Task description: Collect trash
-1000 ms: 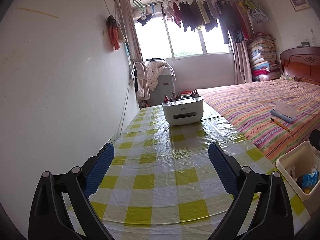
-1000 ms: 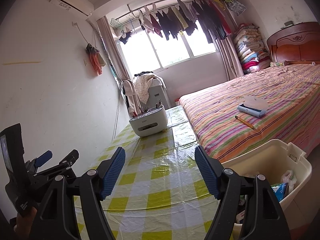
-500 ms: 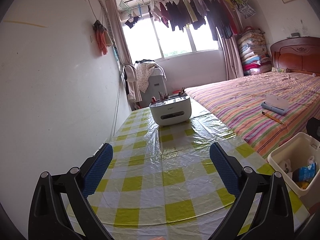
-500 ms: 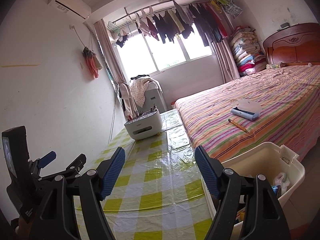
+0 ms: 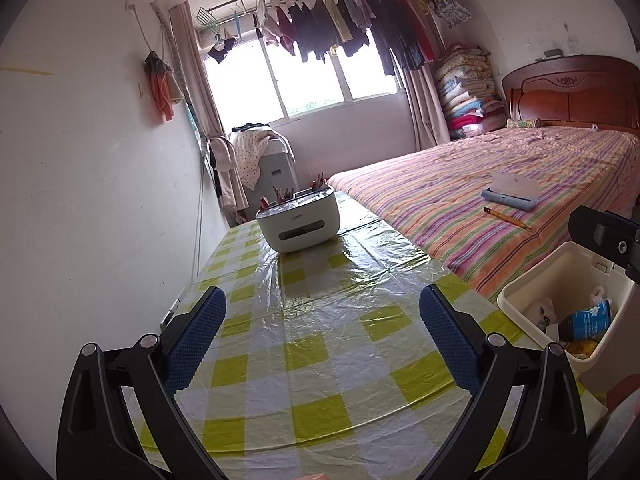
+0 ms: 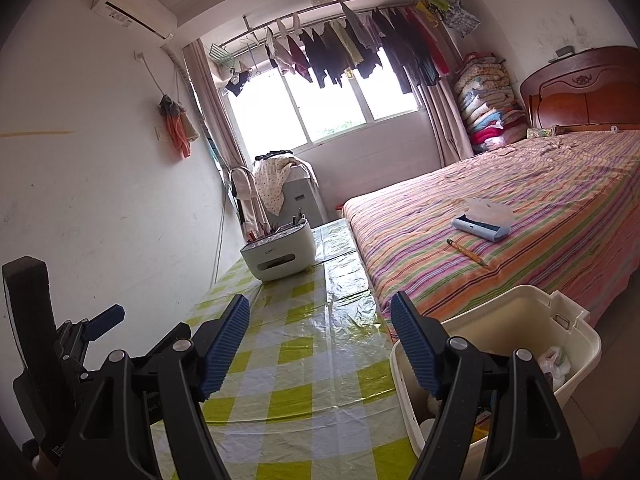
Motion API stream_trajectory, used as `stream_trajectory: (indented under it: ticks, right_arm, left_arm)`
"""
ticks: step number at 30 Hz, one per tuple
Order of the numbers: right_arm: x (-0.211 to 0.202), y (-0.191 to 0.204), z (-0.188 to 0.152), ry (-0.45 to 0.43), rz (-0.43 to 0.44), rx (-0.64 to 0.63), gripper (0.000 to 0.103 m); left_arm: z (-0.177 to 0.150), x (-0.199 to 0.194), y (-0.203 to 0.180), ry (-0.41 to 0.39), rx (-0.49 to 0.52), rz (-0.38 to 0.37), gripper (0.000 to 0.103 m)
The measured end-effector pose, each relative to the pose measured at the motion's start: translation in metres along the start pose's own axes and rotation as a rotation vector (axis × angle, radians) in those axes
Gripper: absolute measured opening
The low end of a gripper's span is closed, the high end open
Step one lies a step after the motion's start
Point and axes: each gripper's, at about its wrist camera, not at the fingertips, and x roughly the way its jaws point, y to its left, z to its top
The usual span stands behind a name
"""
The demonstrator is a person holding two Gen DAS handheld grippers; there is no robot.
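Left wrist view: left gripper (image 5: pixel 322 334) over the checked tabletop (image 5: pixel 320 364), fingers (image 5: pixel 196 332) spread wide w/ nothing btwn them. White organizer box (image 5: pixel 298 222) sits at the far end. Cream trash bin (image 5: pixel 560 280) stands beside the tabletop's right edge, near the bed (image 5: pixel 500 184); trash inside incl. a bottle w/ blue label (image 5: pixel 586 320).

Right wrist view: right gripper (image 6: pixel 320 346) also wide apart, empty, over the tabletop edge next to the bin. A blue case (image 6: pixel 482 226) and pencil (image 6: pixel 466 252) lie on the bed.
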Motion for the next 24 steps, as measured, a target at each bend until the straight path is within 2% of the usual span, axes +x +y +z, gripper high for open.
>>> stream_trajectory:
  ticks: [14, 19, 24]
  right_arm:
    - [-0.002, -0.007, 0.001, -0.007, -0.033, -0.005, 0.072]
    - [-0.008, -0.018, 0.003, -0.016, -0.056, 0.004, 0.072]
    - [-0.013, -0.034, 0.006, -0.021, -0.073, 0.043, 0.072]
  left_arm:
    - [0.001, 0.004, -0.041, 0.009, 0.059, -0.057, 0.096]
    - [0.003, 0.006, -0.052, 0.024, 0.056, -0.097, 0.096]
    - [0.003, 0.006, -0.062, 0.015, 0.075, -0.102, 0.096]
